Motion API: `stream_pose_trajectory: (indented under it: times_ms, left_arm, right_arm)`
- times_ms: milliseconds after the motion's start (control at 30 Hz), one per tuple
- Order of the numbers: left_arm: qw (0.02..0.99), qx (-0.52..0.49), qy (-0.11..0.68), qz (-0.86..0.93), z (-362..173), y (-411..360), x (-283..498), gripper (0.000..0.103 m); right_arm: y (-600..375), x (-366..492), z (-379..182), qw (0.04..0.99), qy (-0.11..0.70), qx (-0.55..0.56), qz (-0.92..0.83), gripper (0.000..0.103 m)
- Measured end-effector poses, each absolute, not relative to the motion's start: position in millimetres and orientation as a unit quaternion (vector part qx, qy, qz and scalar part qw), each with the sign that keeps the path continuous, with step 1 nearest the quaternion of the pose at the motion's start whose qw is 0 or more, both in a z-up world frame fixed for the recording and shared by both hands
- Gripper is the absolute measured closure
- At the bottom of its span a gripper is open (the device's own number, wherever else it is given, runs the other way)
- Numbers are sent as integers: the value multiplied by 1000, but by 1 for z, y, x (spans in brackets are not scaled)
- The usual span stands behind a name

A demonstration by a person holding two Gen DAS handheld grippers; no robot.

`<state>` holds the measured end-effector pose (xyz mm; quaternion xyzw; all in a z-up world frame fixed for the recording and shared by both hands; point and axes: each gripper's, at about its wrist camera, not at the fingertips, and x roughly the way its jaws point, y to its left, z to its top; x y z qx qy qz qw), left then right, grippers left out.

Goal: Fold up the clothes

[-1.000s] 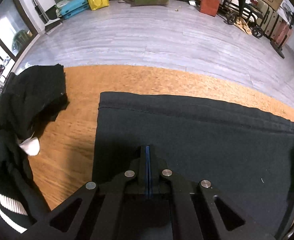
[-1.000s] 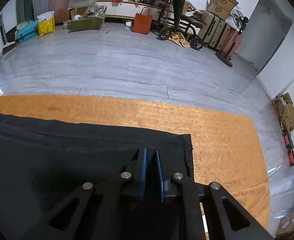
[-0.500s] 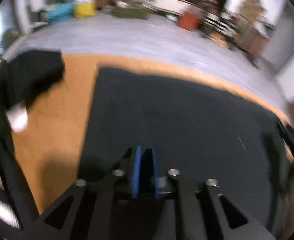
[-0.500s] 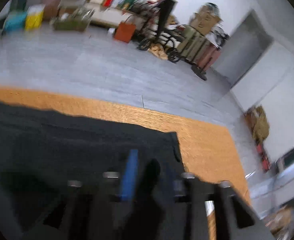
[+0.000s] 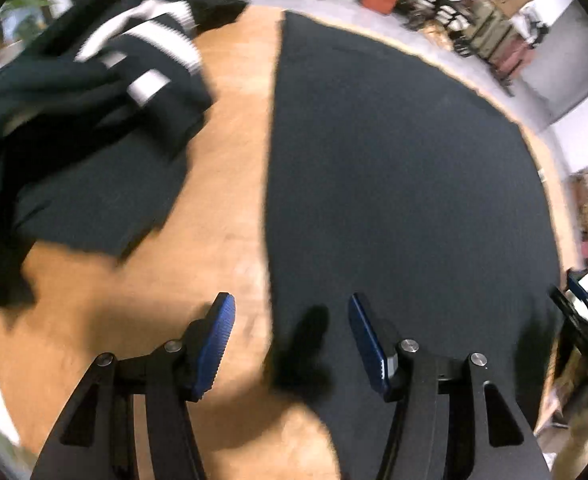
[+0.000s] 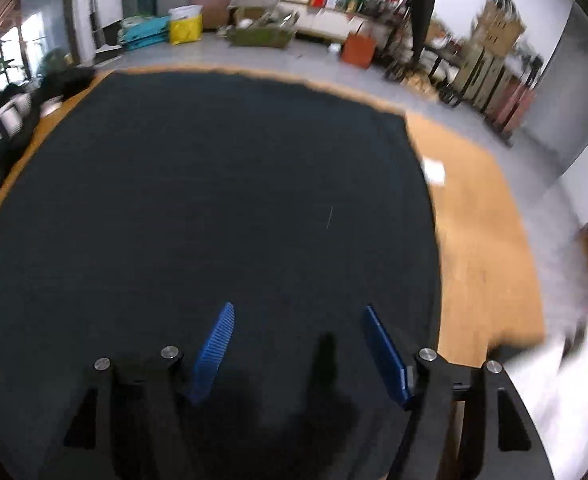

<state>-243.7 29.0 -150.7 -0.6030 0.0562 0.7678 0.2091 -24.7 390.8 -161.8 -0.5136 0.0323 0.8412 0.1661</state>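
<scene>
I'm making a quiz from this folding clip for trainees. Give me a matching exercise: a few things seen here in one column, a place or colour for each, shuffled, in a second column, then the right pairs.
Column 1:
1. dark garment
2. striped clothes pile
3. yellow bag
4. gripper pads

Column 2:
A. blue and ribbed
B. on the grey floor near the far wall
C. spread flat on the wooden table
D. crumpled on the table's left side

Pairs: 1-C, 2-D, 3-B, 4-A

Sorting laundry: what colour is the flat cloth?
Black cloth, plain; clearest in the right wrist view.
</scene>
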Motion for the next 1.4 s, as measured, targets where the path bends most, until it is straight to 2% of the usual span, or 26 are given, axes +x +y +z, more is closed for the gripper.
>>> stream_pose_trajectory:
  times_ms: [133, 400, 667, 867, 1033, 1100, 1233, 1300, 1400]
  left_arm:
    - [201, -611, 26, 766, -144, 4, -199, 43]
    - [215, -635, 25, 741, -138, 4, -127, 43]
    - [236, -661, 54, 710, -156, 3, -74, 43]
    - [291, -651, 26, 700, -155, 6, -60, 43]
    - [289, -652, 31, 700, -158, 13, -63, 43]
    - [274, -660, 45, 698, -161, 16, -65, 43]
    - [262, -670, 59, 692, -168, 20, -67, 43]
    - [255, -674, 54, 691, -170, 18, -69, 43]
    - [252, -673, 49, 694, -169, 14, -71, 43]
  right_arm:
    - [376, 54, -153, 145, 69, -506, 847, 24]
    - [377, 149, -156, 132, 189, -502, 833, 24]
    - [381, 206, -177, 133, 240, -497, 823, 24]
    - [381, 213, -185, 114, 251, -493, 826, 24]
    - [370, 208, -178, 96, 236, -485, 837, 24]
    - [360, 207, -173, 82, 226, -483, 842, 28]
    - [306, 192, -165, -8, 216, -472, 854, 32]
    - [273, 182, -166, -59, 213, -467, 856, 40]
    - [227, 158, -174, -103, 191, -474, 853, 45]
